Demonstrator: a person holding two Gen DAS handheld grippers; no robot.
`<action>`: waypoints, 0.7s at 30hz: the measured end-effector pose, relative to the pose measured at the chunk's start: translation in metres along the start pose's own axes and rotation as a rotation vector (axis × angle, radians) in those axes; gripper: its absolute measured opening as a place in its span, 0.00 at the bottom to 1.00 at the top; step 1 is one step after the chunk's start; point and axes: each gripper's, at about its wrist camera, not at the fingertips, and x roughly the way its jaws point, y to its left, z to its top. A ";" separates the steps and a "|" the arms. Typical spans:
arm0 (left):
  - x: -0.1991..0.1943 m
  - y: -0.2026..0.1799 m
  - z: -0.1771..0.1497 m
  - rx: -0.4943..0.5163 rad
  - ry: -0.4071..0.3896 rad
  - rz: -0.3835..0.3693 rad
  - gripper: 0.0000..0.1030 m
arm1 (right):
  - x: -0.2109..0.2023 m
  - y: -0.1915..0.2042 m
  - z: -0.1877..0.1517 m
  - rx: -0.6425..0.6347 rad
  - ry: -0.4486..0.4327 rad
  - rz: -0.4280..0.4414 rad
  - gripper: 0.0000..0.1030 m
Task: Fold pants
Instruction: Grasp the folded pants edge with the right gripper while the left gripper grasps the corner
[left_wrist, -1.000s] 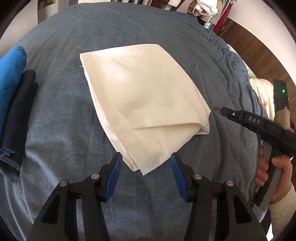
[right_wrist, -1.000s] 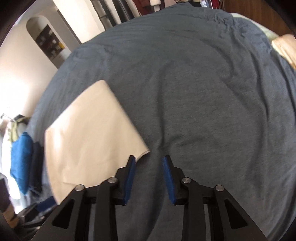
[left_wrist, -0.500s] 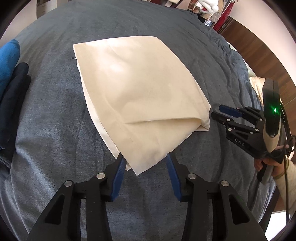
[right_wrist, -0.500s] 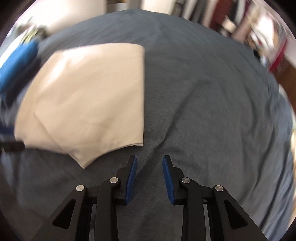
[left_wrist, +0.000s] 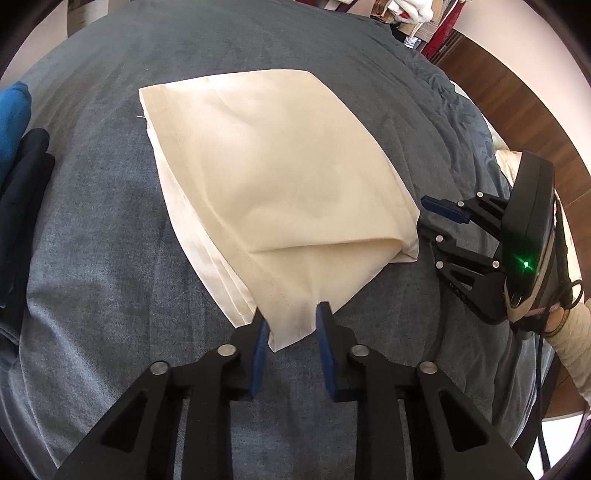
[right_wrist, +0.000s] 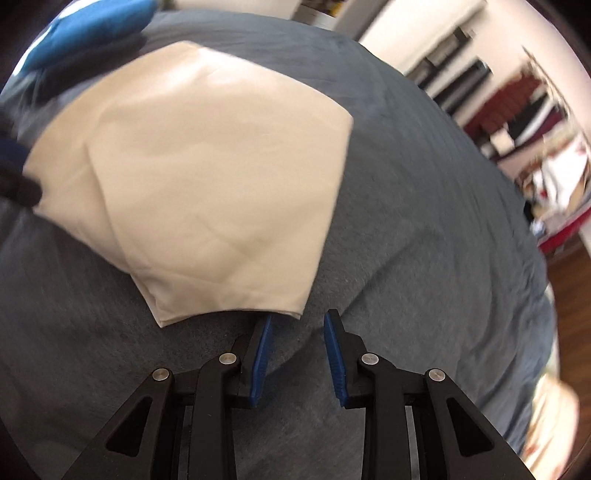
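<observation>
The cream pants (left_wrist: 273, 177) lie folded into a flat packet on the grey-blue bed cover (left_wrist: 110, 295). My left gripper (left_wrist: 291, 317) is open, its fingers either side of the packet's near corner, not closed on it. My right gripper (right_wrist: 299, 321) is open, just short of the packet's other near corner (right_wrist: 291, 310). The pants also show in the right wrist view (right_wrist: 207, 162). The right gripper shows in the left wrist view (left_wrist: 443, 221), beside the packet's right folded edge.
Folded blue (left_wrist: 11, 122) and dark (left_wrist: 22, 192) clothes are stacked at the bed's left side. A wooden floor (left_wrist: 517, 110) lies beyond the bed's right edge. Shelves with clothes (right_wrist: 517, 110) stand along the far wall.
My left gripper moved forward so its fingers now straddle the packet's near corner. My right gripper swung round and closed in on the packet's right corner.
</observation>
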 end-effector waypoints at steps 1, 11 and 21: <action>0.001 0.000 0.000 0.003 0.004 -0.007 0.18 | -0.001 0.002 0.001 -0.019 -0.011 -0.016 0.22; 0.006 0.003 0.005 -0.035 0.004 -0.042 0.17 | -0.014 -0.005 -0.001 0.021 -0.055 -0.042 0.22; -0.016 0.005 -0.001 -0.001 -0.004 -0.094 0.03 | 0.000 -0.022 0.005 0.142 -0.008 -0.010 0.10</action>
